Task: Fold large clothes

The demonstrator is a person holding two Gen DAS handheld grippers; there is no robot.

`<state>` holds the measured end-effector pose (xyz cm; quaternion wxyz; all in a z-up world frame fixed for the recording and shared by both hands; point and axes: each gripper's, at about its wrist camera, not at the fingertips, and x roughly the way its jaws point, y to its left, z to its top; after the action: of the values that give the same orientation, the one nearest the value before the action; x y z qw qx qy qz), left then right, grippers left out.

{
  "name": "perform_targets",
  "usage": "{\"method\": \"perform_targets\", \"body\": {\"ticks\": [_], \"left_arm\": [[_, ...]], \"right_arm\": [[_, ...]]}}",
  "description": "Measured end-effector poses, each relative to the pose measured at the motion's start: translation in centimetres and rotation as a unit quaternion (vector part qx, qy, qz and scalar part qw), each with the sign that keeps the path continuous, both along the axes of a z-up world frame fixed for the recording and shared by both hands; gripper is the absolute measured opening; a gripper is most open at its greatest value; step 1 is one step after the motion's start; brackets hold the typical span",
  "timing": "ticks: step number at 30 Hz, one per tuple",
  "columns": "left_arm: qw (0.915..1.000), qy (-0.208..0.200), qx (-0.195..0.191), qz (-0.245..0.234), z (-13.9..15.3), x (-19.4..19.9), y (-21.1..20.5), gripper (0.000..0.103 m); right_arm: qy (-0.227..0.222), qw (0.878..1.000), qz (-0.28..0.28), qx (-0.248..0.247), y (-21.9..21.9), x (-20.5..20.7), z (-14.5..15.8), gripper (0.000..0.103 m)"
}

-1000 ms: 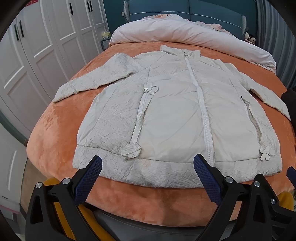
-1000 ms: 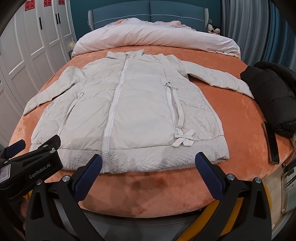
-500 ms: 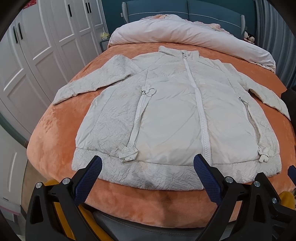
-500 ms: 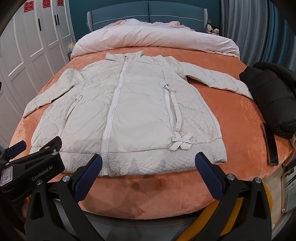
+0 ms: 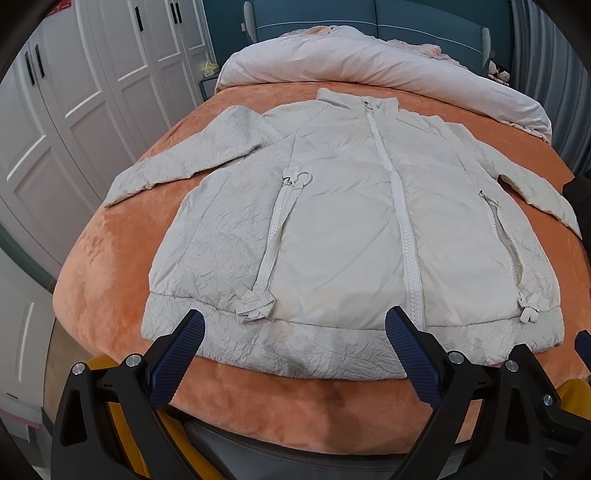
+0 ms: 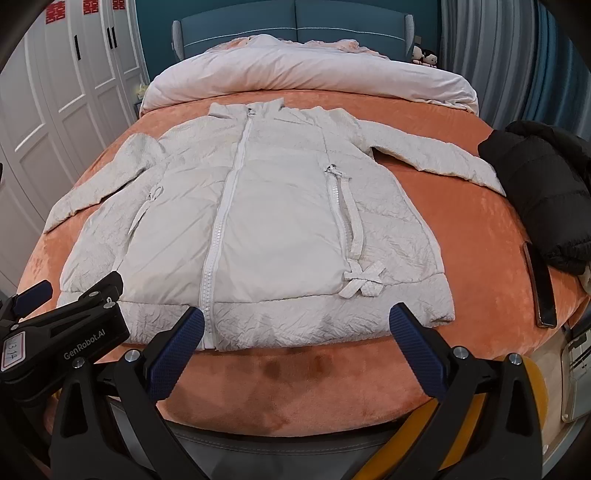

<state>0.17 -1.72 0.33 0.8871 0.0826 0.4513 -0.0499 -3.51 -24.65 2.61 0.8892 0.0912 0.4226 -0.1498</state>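
Against the pictures from a second ago, little is altered: the cream padded jacket (image 5: 343, 236) is seen slightly lower and nearer in both views, its hem now reaching just past the fingertips, while its lie on the bed is unchanged. The jacket is spread flat and front-up across the orange blanket (image 6: 476, 258), zipped to the collar, sleeves thrown out to either side and hem toward the foot of the bed. The left gripper (image 5: 294, 334) is held with its jaws spread wide, nothing between them, the blue pads (image 5: 177, 356) poised over the hem at the wearer's right half; whether they touch the cloth cannot be told. The right gripper (image 6: 295, 332) is likewise spread wide and empty, set over the hem beside the front zip, and the left gripper's black body is seen at its left. Beyond the jacket a pale pink duvet (image 6: 306, 77) is bunched against a teal headboard (image 6: 295, 26). White wardrobe doors (image 5: 74, 110) are ranged along the left side of the room and grey-blue curtains (image 6: 491, 48) along the right. A black puffer garment (image 6: 543, 192) is heaped on the blanket's right edge, near the jacket's sleeve end, and a dark phone (image 6: 540, 284) is laid just beside it.
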Motion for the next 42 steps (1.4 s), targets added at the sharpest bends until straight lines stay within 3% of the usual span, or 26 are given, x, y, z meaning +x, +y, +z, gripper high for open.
{"method": "perform_targets", "body": {"ticks": [42], "left_arm": [[1.0, 0.001, 0.002, -0.002, -0.12, -0.19, 0.27, 0.094]], "right_arm": [[0.003, 1.0, -0.006, 0.004, -0.56, -0.41, -0.34, 0.098]]}}
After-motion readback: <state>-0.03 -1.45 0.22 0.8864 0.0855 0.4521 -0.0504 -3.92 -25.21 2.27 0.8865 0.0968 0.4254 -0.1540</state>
